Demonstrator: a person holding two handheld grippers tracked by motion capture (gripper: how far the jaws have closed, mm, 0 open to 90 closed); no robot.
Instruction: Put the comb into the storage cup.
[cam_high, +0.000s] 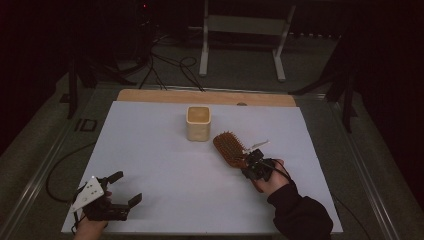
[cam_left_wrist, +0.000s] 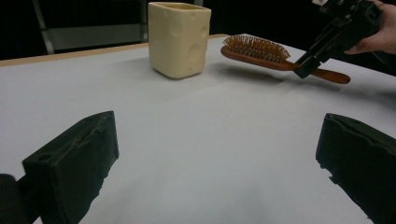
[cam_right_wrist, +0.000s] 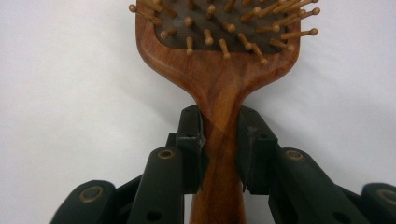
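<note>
A wooden hairbrush (cam_high: 229, 146) hangs just clear of the white table (cam_high: 165, 175), its narrow handle clamped between the pads of the right gripper (cam_right_wrist: 219, 140), bristles up. In the high view the brush sits at about four o'clock from the cream cup (cam_high: 198, 123), near it but apart. Its long axis runs from the handle at five o'clock to the head at eleven o'clock, pointing toward the cup. The risk, by the look of it: the grip falls on the smooth, tapering neck, so the heavier head could pivot or slide out, or swing into the cup and tip it. The left gripper (cam_high: 122, 189) rests at seven o'clock, jaws apart, holding nothing.
</note>
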